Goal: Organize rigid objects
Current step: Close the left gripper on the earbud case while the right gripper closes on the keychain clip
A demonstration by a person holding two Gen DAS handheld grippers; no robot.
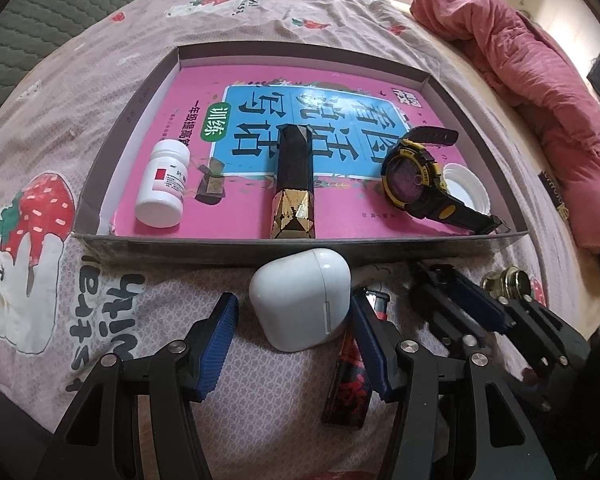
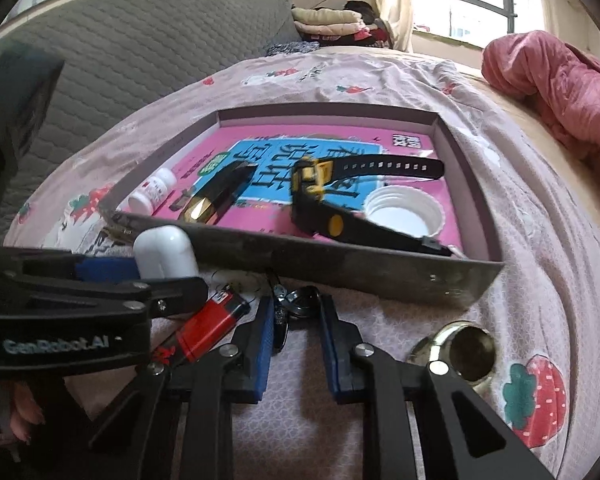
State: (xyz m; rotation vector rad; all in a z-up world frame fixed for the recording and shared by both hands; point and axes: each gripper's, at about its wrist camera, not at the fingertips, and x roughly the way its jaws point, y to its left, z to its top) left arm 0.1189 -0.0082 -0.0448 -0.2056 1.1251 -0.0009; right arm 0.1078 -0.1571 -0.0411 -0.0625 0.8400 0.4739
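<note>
A white earbud case (image 1: 300, 300) lies on the bedsheet just before the box tray's front wall (image 1: 284, 246). My left gripper (image 1: 293, 299) stands open around the case, with sheet showing between the left pad and the case. In the tray, on a pink book (image 1: 188, 92), lie a white pill bottle (image 1: 162, 184), a black-and-gold faceted tube (image 1: 294, 184), a yellow-and-black watch (image 1: 412, 176) and a white cap (image 1: 466, 188). My right gripper (image 2: 296, 299) is shut on a small dark glossy object (image 2: 306, 300) with a metal piece. A red lighter (image 2: 212, 328) lies left of it.
A brass knob (image 2: 468, 354) sits on the sheet right of the right gripper. A bunched pink quilt (image 1: 532, 80) fills the bed's right side. A grey padded headboard (image 2: 140, 40) rises at the back left. A person's hand shows at the lower left of the right wrist view.
</note>
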